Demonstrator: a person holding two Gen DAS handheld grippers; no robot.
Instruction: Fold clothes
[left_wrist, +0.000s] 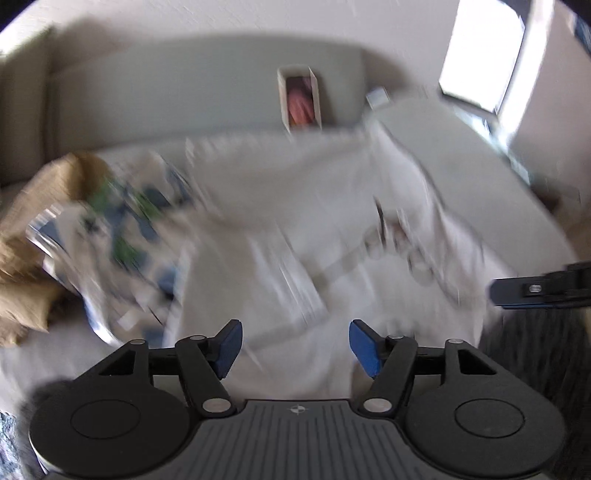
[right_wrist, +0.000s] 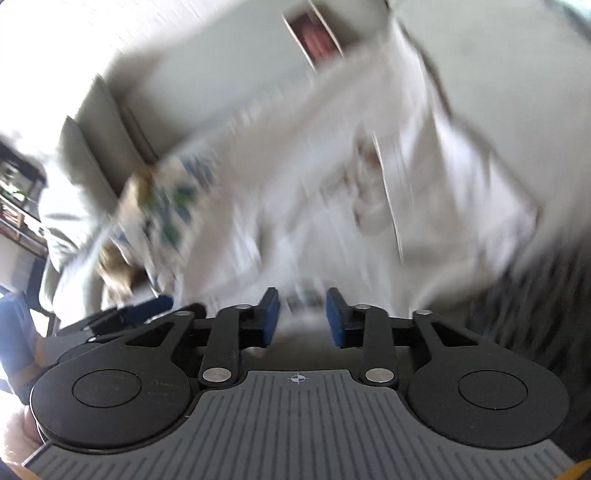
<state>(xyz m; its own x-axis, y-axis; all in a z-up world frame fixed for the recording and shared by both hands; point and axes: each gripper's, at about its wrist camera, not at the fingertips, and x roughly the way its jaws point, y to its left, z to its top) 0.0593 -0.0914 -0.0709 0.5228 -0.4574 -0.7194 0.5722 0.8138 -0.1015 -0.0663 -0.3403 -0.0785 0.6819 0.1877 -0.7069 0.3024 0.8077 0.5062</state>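
Left gripper: left gripper (left_wrist: 295, 345) sits lowest in its own view, blue pads spread wide with nothing between them, hovering over the near edge of the white garment (left_wrist: 332, 236).
Right gripper: right gripper (right_wrist: 303, 319) has its pads parted by a narrower gap, also holding nothing; it shows again at the right edge of the left view, just beside the cloth.
Task item: white garment lies spread and creased across the pale sofa seat (left_wrist: 480, 155), a small dark mark near its middle; both views are badly smeared by motion, so its outline and which end is the collar are, I think, not readable.
Progress: no fold looks started, judging by how loosely the cloth lies.
Risk, grip: with the picture this blurred, either claw could close on a single ridge of a wrinkle instead of a true edge, and the fold would come out crooked.
Risk, neighbour: patterned blue-and-green cloth (left_wrist: 122, 229) lies just beside the garment on the left, possibly overlapping it; a low pinch there might drag both together.
Risk, edge: dark ribbed surface (left_wrist: 535, 354) at the near right suggests the seat front; cloth pulled that way may slide off.
Surroundings: tan cushion (left_wrist: 33, 236) at far left, an open white box with something pink inside (left_wrist: 301, 98) against the sofa back.
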